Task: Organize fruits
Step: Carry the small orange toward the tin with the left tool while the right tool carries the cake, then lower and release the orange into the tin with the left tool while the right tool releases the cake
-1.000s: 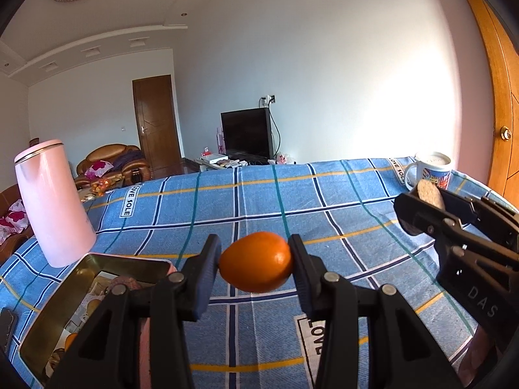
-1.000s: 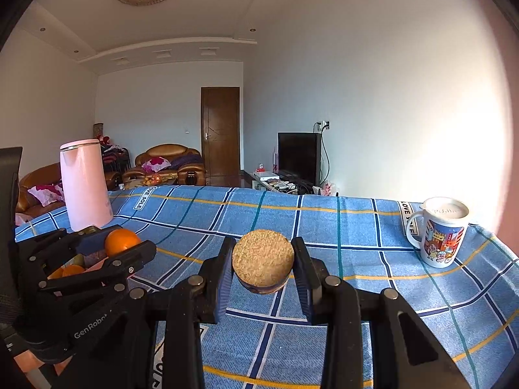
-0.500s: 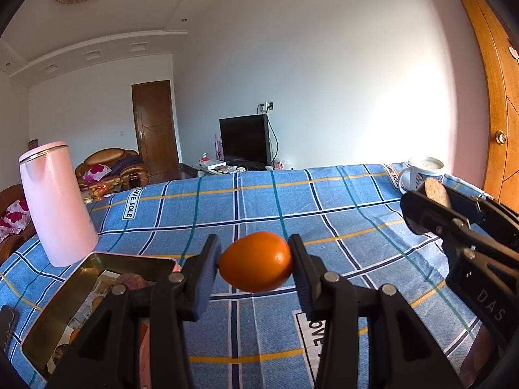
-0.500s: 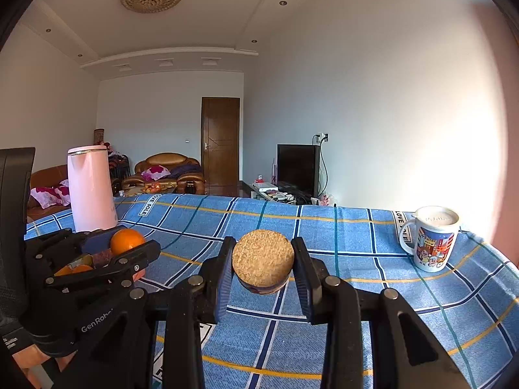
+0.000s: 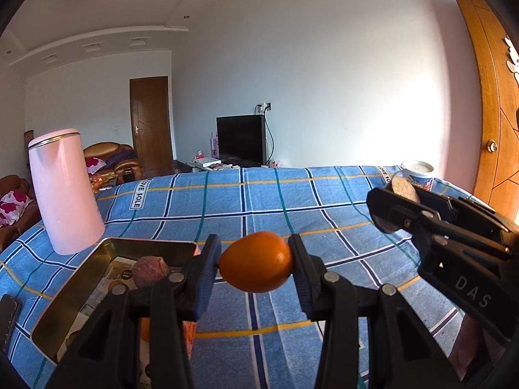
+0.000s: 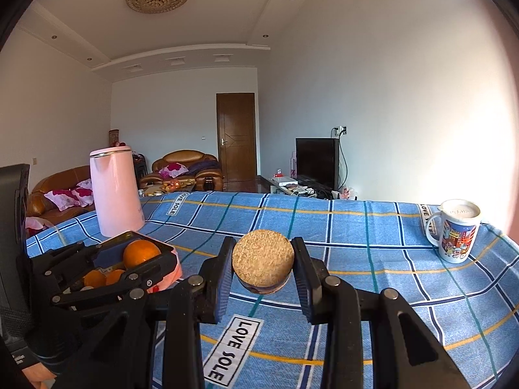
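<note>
An orange [image 5: 256, 265] hangs above the blue checked cloth with my left gripper [image 5: 256, 267] shut on it. Just left of it lies a gold tin [image 5: 146, 241] holding a purple-brown fruit [image 5: 150, 270]. My right gripper [image 6: 263, 264] is shut on a round tan crumbly disc [image 6: 263, 259] with a dark underside, held over the middle of the table. In the right wrist view the left gripper [image 6: 142, 257] and its orange [image 6: 141, 253] hover over the tin [image 6: 173, 267], where two more oranges [image 6: 97, 278] lie. The left wrist view shows the right gripper [image 5: 394, 207] with the disc [image 5: 404, 189] at the right.
A tall pink kettle [image 5: 65, 194] stands behind the tin at the left. A printed mug [image 6: 457, 233] sits near the table's far right edge. A dark phone [image 5: 8, 317] lies at the left edge. A wooden door [image 5: 486, 113] is close on the right.
Both grippers have drifted a little across the table with their loads still gripped. More of the tin's inside, with the purple-brown fruit, now shows in the left wrist view.
</note>
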Demonstrator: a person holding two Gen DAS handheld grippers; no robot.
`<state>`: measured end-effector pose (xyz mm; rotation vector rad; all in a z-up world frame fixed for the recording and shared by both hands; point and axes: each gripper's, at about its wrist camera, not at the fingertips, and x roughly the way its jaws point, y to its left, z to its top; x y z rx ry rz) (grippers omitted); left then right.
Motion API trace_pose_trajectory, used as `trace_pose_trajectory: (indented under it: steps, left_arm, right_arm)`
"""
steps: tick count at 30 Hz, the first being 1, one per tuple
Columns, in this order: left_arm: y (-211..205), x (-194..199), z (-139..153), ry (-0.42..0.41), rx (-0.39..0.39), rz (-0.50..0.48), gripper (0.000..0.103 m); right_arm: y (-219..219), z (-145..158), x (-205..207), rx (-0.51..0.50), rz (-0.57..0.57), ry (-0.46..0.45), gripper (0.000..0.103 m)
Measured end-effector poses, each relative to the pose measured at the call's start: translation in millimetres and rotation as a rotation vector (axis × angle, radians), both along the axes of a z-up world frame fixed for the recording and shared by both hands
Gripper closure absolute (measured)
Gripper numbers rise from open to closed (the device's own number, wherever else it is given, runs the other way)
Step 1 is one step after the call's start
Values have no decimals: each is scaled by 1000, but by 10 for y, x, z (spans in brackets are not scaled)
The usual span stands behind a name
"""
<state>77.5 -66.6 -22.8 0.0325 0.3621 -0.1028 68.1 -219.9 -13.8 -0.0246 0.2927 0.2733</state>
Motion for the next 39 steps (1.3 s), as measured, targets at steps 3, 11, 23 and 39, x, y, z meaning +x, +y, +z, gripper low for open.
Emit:
trace_pose_trajectory:
  steps: [3, 11, 23, 39]
  left_arm:
    - [114, -41, 10, 3, -4, 19, 58]
    - [472, -148, 38, 14, -16, 90, 58]
    - [945, -255, 63, 25, -21, 177, 58]
    - [1587, -218, -108, 102, -65, 259, 58]
  right_arm:
    - [126, 22, 26, 5, 32, 6, 67]
    - [489, 101, 80, 10, 122, 10, 67]
    - [986, 199, 139, 12, 231, 14, 67]
    - [1714, 50, 389, -57, 328, 106, 67]
